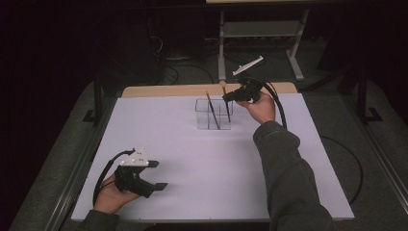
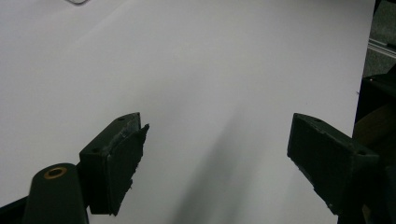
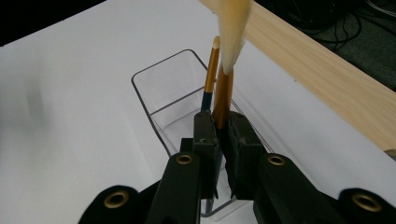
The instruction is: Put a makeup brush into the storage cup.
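Observation:
A clear two-compartment holder [image 1: 213, 115] stands at the far middle of the white table [image 1: 202, 163]. One dark-handled brush [image 1: 212, 110] leans inside it. My right gripper [image 1: 227, 96] hovers just above the holder's right side, shut on a second brush [image 1: 226, 105] whose lower end reaches down into the holder. In the right gripper view my right gripper [image 3: 221, 127] clamps that brush's gold ferrule [image 3: 223, 95], cream bristles pointing up, with the other brush [image 3: 211, 70] right behind it in the holder [image 3: 154, 112]. My left gripper [image 1: 159, 174] [image 2: 217, 140] rests open near the front left, nothing between its fingers.
A wooden strip [image 1: 192, 89] [image 3: 327, 79] runs along the table's far edge. Beyond it stands a metal table frame [image 1: 222, 43] with cables on the floor. The right gripper's cable [image 1: 281, 108] trails over the table's right side.

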